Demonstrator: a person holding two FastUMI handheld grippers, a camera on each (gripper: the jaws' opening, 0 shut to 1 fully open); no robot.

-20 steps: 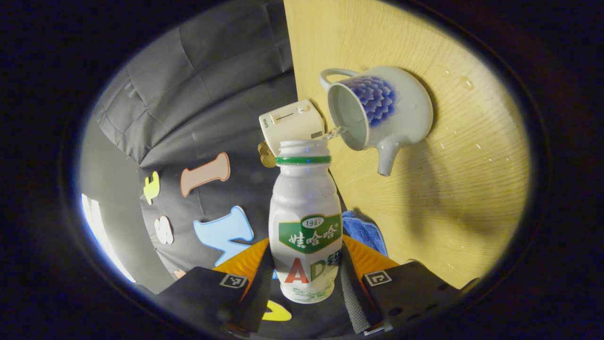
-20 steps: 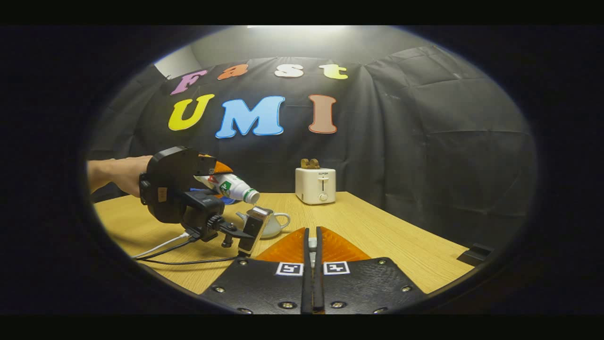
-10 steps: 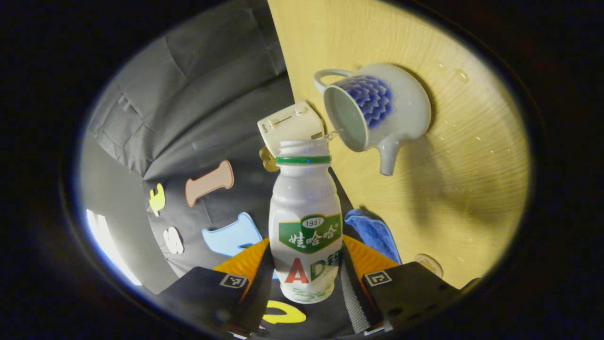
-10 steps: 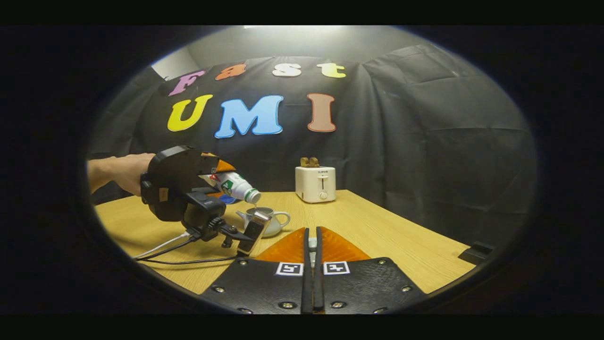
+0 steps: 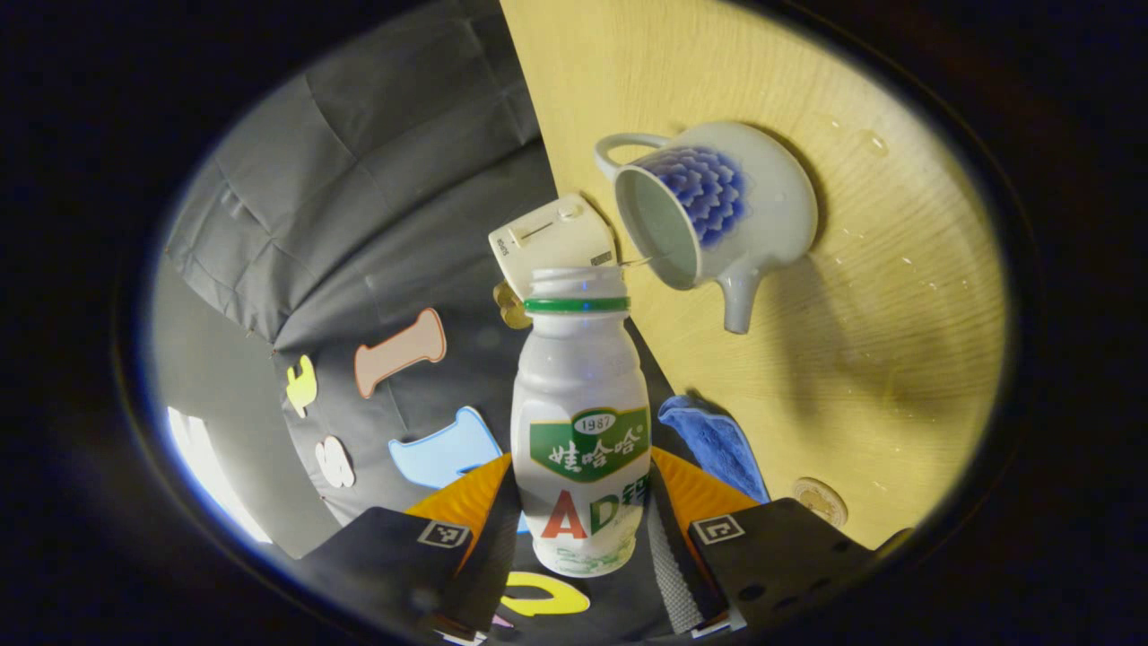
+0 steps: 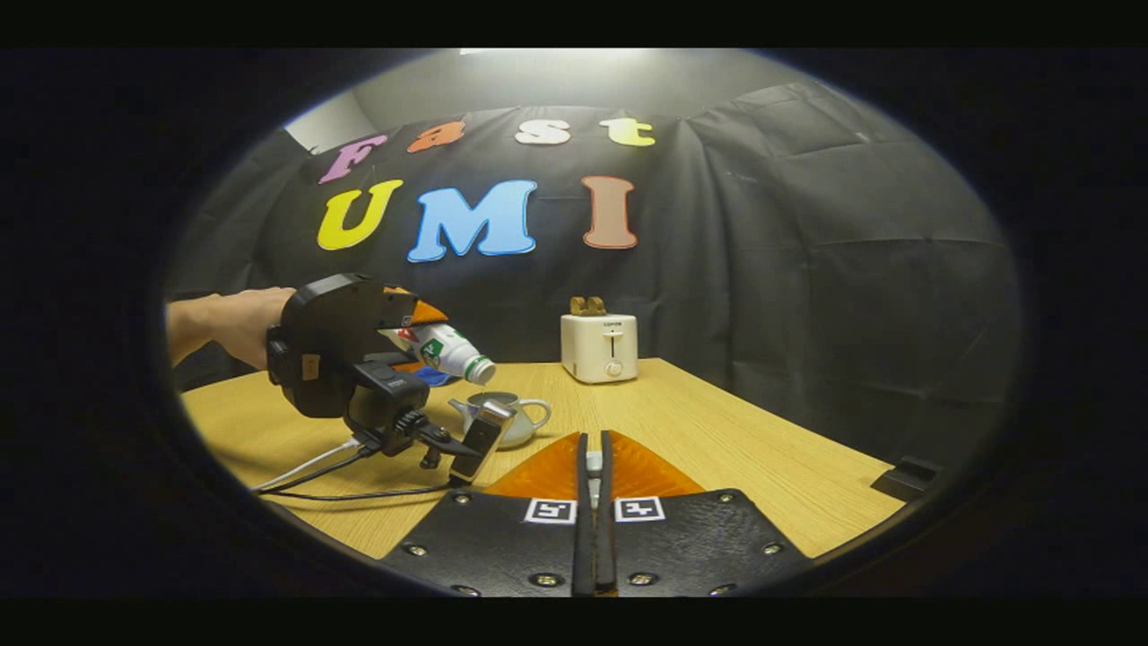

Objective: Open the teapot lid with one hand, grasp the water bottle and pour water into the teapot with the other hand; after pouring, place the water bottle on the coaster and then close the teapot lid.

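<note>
A light wooden table (image 6: 717, 431) is filling the lower half of the right gripper view, w/ a white toaster (image 6: 599, 347) standing at its far edge against the black cloth wall. Something brown is sticking out of the toaster's top; too small to identify.

At left in that view, a person's hand (image 6: 238, 323) is reaching in from the left edge, forearm roughly level, wrapped round the back of the left gripper (image 6: 421, 336). The gripper body is hiding most of the water bottle (image 6: 453, 354); only its neck end is poking out, tilted mouth-down toward the right. A camera unit under the gripper is partly covering the near side of the teapot (image 6: 507, 422).

The teapot is sitting on the table just below the bottle mouth, lid off, opening bare. The lid itself is hard to make out: a small pale bit is wedged between the right gripper's (image 6: 593, 467) fingers, which are pressed nearly together around it.

In the left gripper view the scene is rolled sideways. The water bottle (image 5: 581, 422) is clamped between both fingers of the left gripper (image 5: 581, 502) at its lower body, open neck pointing away. The teapot (image 5: 717, 211) lies just beyond the mouth, a thin thread of water bridging them. A blue cloth (image 5: 717, 440) and a small round coaster (image 5: 821, 500), partly cut off by the gripper, lie nearer.
</note>
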